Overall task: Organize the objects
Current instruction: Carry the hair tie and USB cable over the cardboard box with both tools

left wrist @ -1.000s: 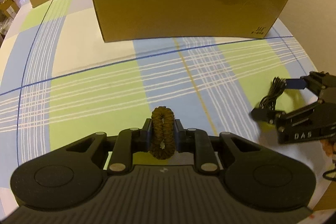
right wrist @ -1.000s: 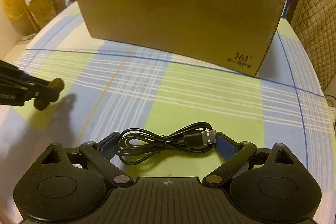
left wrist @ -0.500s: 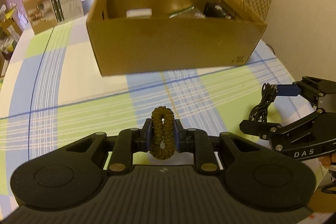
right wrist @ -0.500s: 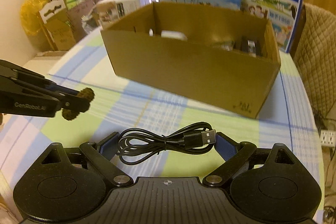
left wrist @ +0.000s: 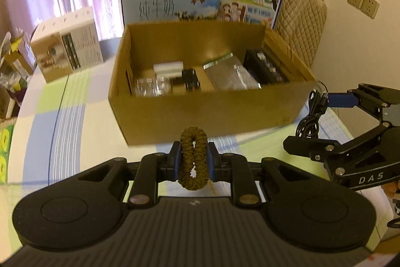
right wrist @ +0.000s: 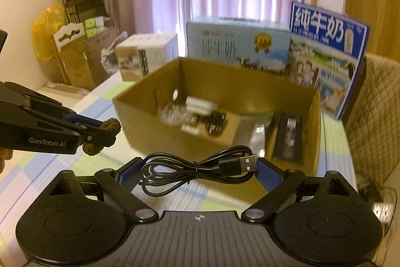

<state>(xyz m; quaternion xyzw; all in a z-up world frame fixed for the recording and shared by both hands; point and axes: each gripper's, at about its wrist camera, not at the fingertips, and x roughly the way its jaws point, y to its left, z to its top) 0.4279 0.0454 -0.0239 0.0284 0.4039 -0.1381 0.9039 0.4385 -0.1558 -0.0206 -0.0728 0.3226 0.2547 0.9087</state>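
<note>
The left gripper (left wrist: 193,162) is clamped tight on a brown braided cord ring (left wrist: 193,158), and the right gripper (right wrist: 198,168), jaws wide, grips a coiled black USB cable (right wrist: 197,168) end to end. Both hang before the open cardboard box (left wrist: 200,116), which already holds several items; these two remain to be dropped in.

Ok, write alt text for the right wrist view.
The right gripper holds a coiled black USB cable above a checked tablecloth, facing an open cardboard box of small items. At left, the left gripper grips a brown braided ring.
</note>
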